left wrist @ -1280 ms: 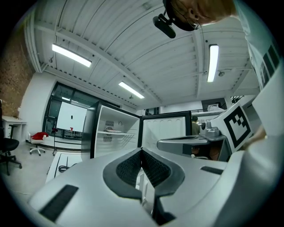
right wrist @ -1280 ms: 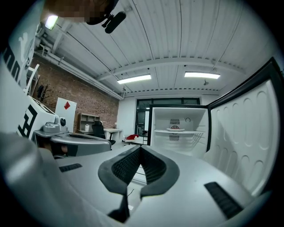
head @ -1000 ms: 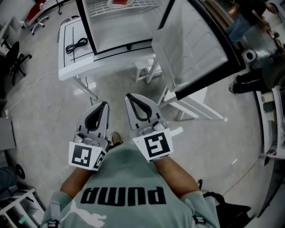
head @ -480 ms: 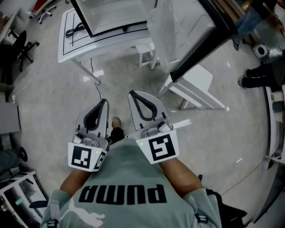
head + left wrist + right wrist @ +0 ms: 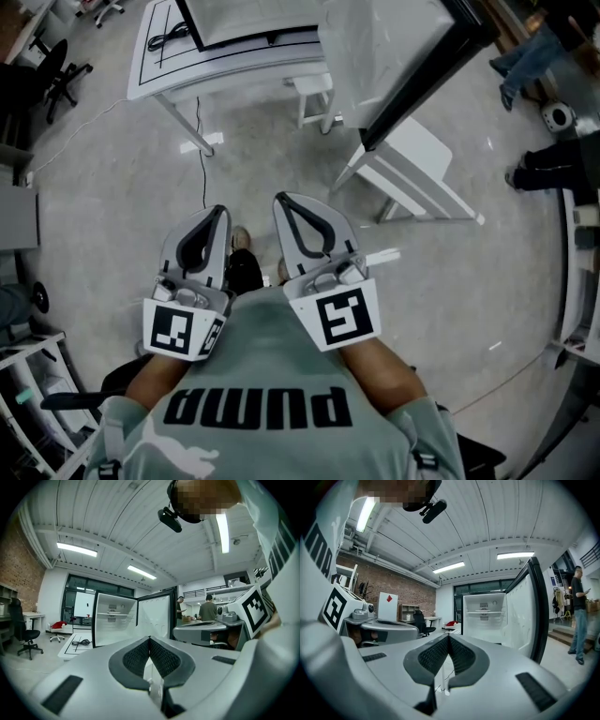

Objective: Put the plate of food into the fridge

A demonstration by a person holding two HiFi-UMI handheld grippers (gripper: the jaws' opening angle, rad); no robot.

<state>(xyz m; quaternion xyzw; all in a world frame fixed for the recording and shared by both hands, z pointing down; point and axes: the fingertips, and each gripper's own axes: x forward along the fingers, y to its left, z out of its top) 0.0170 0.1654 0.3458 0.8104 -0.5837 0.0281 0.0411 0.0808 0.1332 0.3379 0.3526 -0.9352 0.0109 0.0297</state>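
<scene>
The fridge (image 5: 246, 21) stands with its door (image 5: 394, 47) swung wide, at the top of the head view, on a white table (image 5: 155, 58). In the gripper views I look into its white interior (image 5: 112, 620) (image 5: 483, 616); a shelf crosses it, and what lies on it is too small to tell. No plate of food shows clearly in any view. My left gripper (image 5: 217, 216) and right gripper (image 5: 281, 200) are held side by side close to my chest, well short of the fridge. Both are shut with nothing between the pads (image 5: 138, 656) (image 5: 436, 652).
A black cable (image 5: 169, 37) lies on the white table. A white stand (image 5: 412, 173) sits under the open door. An office chair (image 5: 58, 73) is at the left, and people (image 5: 553, 169) stand at the right.
The fridge and table have slid toward the top of the head view, so I am farther from them. Both grippers stay shut and empty in the same pose.
</scene>
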